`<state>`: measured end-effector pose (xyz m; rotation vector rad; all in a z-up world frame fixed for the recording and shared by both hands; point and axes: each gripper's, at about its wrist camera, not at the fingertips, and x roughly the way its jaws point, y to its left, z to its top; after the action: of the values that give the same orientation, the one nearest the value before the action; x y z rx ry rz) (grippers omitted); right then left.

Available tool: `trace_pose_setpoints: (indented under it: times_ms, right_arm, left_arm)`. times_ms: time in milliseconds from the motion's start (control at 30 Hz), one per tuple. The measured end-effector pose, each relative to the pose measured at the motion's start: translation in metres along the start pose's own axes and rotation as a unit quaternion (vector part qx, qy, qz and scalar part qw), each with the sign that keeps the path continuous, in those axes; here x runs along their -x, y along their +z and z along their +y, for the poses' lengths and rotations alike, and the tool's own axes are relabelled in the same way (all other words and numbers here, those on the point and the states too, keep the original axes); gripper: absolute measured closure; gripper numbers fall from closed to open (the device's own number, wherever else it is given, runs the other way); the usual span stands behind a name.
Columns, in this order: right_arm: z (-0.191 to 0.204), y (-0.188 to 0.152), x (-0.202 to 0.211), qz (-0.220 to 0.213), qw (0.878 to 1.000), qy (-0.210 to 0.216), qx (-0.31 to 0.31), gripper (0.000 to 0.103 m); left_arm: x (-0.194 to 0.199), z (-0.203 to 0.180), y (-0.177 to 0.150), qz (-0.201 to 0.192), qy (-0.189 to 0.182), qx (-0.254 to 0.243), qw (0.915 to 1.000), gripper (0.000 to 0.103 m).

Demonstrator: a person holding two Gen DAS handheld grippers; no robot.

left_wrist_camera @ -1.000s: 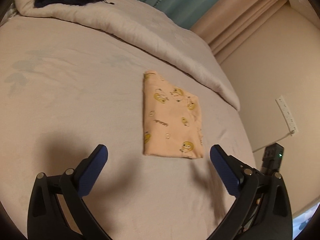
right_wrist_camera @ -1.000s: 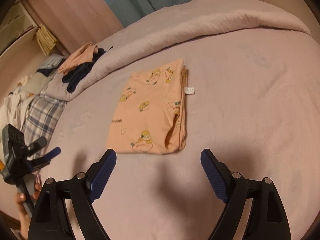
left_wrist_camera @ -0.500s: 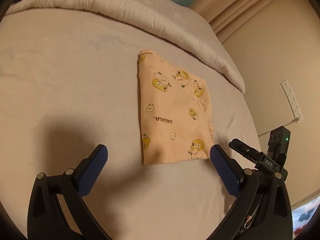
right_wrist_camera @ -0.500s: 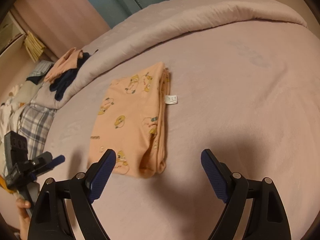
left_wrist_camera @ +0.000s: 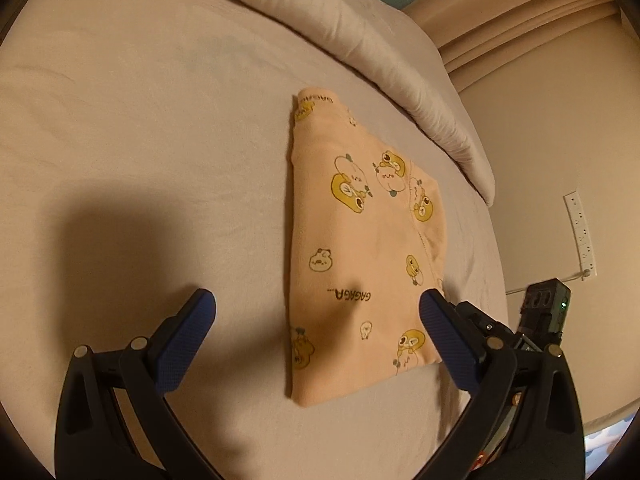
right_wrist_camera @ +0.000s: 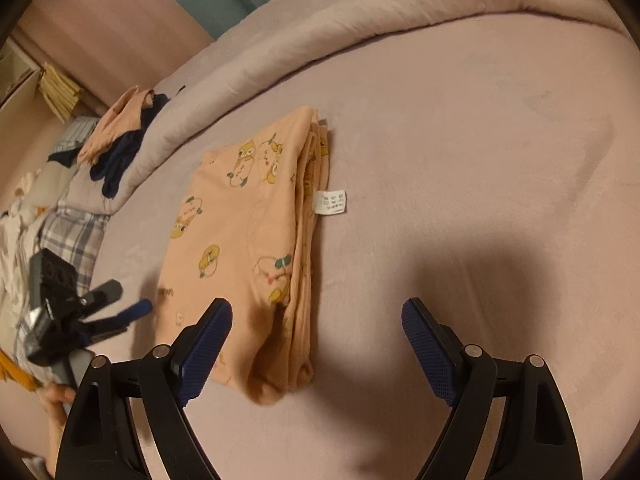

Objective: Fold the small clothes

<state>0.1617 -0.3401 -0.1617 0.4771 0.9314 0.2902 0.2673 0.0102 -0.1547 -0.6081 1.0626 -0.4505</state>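
Note:
A folded peach garment (left_wrist_camera: pixel 360 248) with yellow cartoon prints lies flat on the bed sheet (left_wrist_camera: pixel 140 140). My left gripper (left_wrist_camera: pixel 316 310) hangs open just above its near end, the right finger over the garment's right edge and the left finger over bare sheet. In the right wrist view the same garment (right_wrist_camera: pixel 248 240) shows its stacked folded edges and a white care label (right_wrist_camera: pixel 330 202). My right gripper (right_wrist_camera: pixel 316 312) is open over the near right corner, its left finger above the cloth. Each gripper appears in the other's view: the right gripper (left_wrist_camera: pixel 544 320), the left gripper (right_wrist_camera: pixel 80 312).
A rolled duvet (left_wrist_camera: pixel 380 40) runs along the far side of the bed. A pile of peach and navy clothes (right_wrist_camera: pixel 120 140) sits on it, with plaid cloth (right_wrist_camera: pixel 76 236) beyond the bed edge. A power strip (left_wrist_camera: pixel 580 236) hangs on the wall.
Both grippers have come forward and down toward the garment, which now fills more of each view and reaches between the fingers. Both sets of jaws stayed wide.

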Motion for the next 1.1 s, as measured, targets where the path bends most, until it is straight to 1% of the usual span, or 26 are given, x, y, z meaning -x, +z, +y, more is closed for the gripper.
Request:
trace_pose_setpoints:
  times_ms: [100, 233, 400, 467, 533, 633, 700, 733, 767, 800, 867, 1100]
  right_arm:
    - [-0.001, 0.005, -0.009, 0.012, 1.000, 0.021, -0.010, 0.017]
    - [0.000, 0.010, -0.017, 0.016, 0.999, 0.049, -0.018, 0.017]
    - [0.000, 0.019, -0.026, 0.018, 0.997, 0.071, -0.034, 0.017]
    - [0.003, 0.021, -0.030, 0.020, 0.996, 0.082, -0.032, 0.017]
    - [0.003, 0.022, -0.035, 0.025, 0.994, 0.104, -0.031, 0.017]
    - [0.003, 0.025, -0.043, 0.028, 0.992, 0.119, -0.030, 0.022]
    - [0.002, 0.027, -0.046, 0.024, 0.992, 0.121, -0.033, 0.031]
    - [0.001, 0.027, -0.047, 0.024, 0.992, 0.122, -0.034, 0.034]
    - [0.001, 0.028, -0.048, 0.023, 0.992, 0.121, -0.034, 0.039]
    - [0.000, 0.029, -0.049, 0.021, 0.992, 0.117, -0.036, 0.044]
    - [-0.002, 0.028, -0.049, 0.019, 0.992, 0.115, -0.037, 0.049]
    - [0.008, 0.023, -0.045, 0.009, 0.997, 0.077, -0.006, 0.066]
  left_arm:
    - [-0.008, 0.000, 0.002, 0.007, -0.014, 0.005, 0.9999, 0.002]
    - [-0.017, -0.007, 0.006, 0.014, -0.016, -0.006, 0.9998, 0.002]
    - [-0.029, -0.013, 0.014, 0.028, -0.020, -0.016, 0.9993, 0.009]
    - [-0.036, -0.014, 0.017, 0.033, -0.030, -0.015, 0.9989, 0.014]
    - [-0.042, -0.014, 0.020, 0.038, -0.042, -0.007, 0.9984, 0.018]
    - [-0.048, -0.014, 0.023, 0.040, -0.051, 0.000, 0.9979, 0.020]
    - [-0.049, -0.013, 0.023, 0.038, -0.053, 0.001, 0.9979, 0.024]
    - [-0.050, -0.013, 0.024, 0.037, -0.052, 0.001, 0.9979, 0.027]
    - [-0.050, -0.012, 0.024, 0.037, -0.051, 0.002, 0.9980, 0.031]
    - [-0.051, -0.012, 0.025, 0.038, -0.050, 0.002, 0.9980, 0.033]
    - [-0.052, -0.012, 0.026, 0.038, -0.042, 0.000, 0.9984, 0.041]
    - [-0.051, -0.015, 0.024, 0.033, -0.011, -0.012, 0.9993, 0.050]
